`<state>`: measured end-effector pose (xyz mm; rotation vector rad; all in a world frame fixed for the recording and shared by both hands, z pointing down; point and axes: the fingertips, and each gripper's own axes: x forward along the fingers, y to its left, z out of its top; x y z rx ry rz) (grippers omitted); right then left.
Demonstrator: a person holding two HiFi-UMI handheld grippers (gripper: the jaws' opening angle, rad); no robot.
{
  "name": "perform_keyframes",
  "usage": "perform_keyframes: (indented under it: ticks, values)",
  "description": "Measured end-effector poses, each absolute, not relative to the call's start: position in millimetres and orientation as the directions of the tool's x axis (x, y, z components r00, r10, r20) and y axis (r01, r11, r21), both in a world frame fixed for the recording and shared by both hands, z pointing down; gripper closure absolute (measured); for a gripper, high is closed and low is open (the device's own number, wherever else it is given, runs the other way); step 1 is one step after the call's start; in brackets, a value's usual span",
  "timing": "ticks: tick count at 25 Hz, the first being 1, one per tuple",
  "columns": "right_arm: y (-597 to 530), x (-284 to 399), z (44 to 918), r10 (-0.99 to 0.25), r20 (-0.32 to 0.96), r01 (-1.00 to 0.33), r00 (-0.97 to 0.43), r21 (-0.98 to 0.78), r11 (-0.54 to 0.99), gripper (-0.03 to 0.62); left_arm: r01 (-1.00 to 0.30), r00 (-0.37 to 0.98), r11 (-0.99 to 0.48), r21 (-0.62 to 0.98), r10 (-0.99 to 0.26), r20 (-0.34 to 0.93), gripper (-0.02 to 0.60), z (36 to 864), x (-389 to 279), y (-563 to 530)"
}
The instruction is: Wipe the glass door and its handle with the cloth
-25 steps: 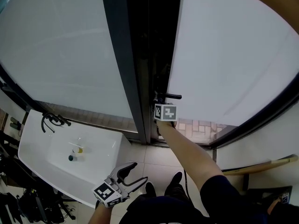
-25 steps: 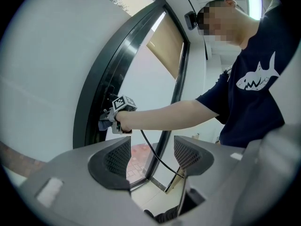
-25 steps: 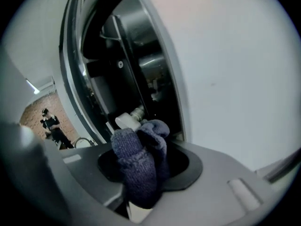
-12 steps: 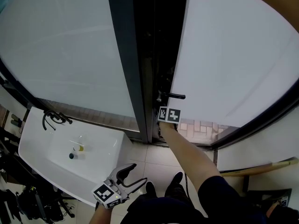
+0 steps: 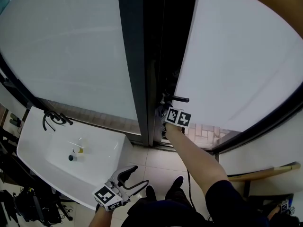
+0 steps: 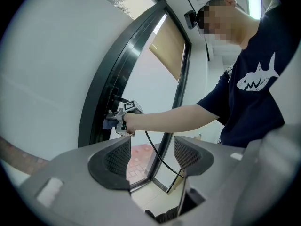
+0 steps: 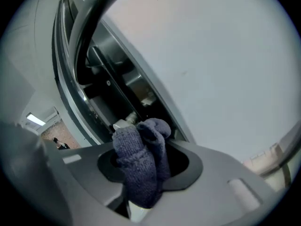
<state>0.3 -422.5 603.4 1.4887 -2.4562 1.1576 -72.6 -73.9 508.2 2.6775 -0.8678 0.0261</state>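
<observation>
Head view: right gripper (image 5: 164, 111) is held out at the edge of the glass door (image 5: 236, 56), just below its black handle (image 5: 177, 99). A dark frame post (image 5: 135, 56) stands directly left of it. The cloth cannot be made out here, with the marker cube in front. A white basin (image 5: 38, 150) with a black tap (image 5: 54, 119) sits lower left, well apart from the door. Left gripper (image 5: 138, 175) is low by the basin's corner, jaws apart, nothing between them.

Right gripper view: jaws clenched on the bunched blue-grey cloth (image 7: 141, 159). Its top wad is close against metal hardware at the door edge; contact uncertain.

Left gripper view: side look only this view gives. The outstretched arm (image 6: 178, 117) reaches to the frame, and the cloth shows as a small lump there.
</observation>
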Motion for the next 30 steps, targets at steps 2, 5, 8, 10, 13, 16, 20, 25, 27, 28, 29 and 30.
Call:
perform_keyframes:
  ticks: [2, 5, 8, 10, 13, 16, 20, 25, 27, 28, 29, 30]
  values:
    - [-426, -1, 606, -0.751, 0.408, -0.795, -0.520, -0.553, 0.250, 0.447, -0.569, 0.818, -0.765, 0.301, -0.563, 0.117, 0.301, 508, -70, -75]
    - [-431, -3, 609, -0.750, 0.438, -0.817, -0.496, -0.529, 0.231, 0.445, -0.570, 0.818, -0.762, 0.308, -0.563, 0.120, 0.301, 510, -71, -76]
    - [-432, -7, 622, -0.706, 0.508, -0.832, -0.493, -0.512, 0.212, 0.447, -0.570, 0.819, -0.762, 0.308, -0.558, 0.135, 0.301, 516, -70, -75]
    - [-432, -6, 629, -0.707, 0.514, -0.839, -0.486, -0.500, 0.214, 0.447, -0.570, 0.818, -0.762, 0.307, -0.562, 0.124, 0.301, 513, -69, -74]
    - [-433, -5, 644, -0.705, 0.523, -0.851, -0.478, -0.476, 0.223, 0.448, -0.583, 0.808, -0.752, 0.306, -0.578, 0.118, 0.301, 509, -73, -75]
    - [-432, -5, 663, -0.689, 0.552, -0.861, -0.470, -0.458, 0.221, 0.448, -0.600, 0.795, -0.740, 0.304, -0.592, 0.129, 0.301, 511, -80, -74]
    - [-421, -8, 661, -0.693, 0.509, -0.835, -0.511, -0.483, 0.261, 0.447, -0.616, 0.783, -0.728, 0.303, -0.609, 0.128, 0.301, 510, -93, -72]
    - [-379, -3, 602, -0.675, 0.363, -0.739, -0.643, -0.525, 0.422, 0.445, -0.621, 0.780, -0.730, 0.286, -0.612, 0.130, 0.301, 507, -103, -78]
    - [-352, 9, 577, -0.668, 0.323, -0.722, -0.670, -0.492, 0.486, 0.445, -0.609, 0.789, -0.743, 0.277, -0.602, 0.121, 0.301, 503, -102, -81]
    - [-339, 17, 567, -0.669, 0.305, -0.719, -0.677, -0.469, 0.513, 0.444, -0.600, 0.796, -0.752, 0.273, -0.595, 0.112, 0.301, 501, -100, -83]
    - [-326, 25, 558, -0.671, 0.288, -0.715, -0.684, -0.449, 0.536, 0.444, -0.589, 0.804, -0.762, 0.269, -0.586, 0.103, 0.301, 498, -98, -84]
    - [-313, 34, 551, -0.672, 0.273, -0.712, -0.688, -0.435, 0.552, 0.444, -0.577, 0.813, -0.773, 0.265, -0.575, 0.092, 0.301, 494, -95, -85]
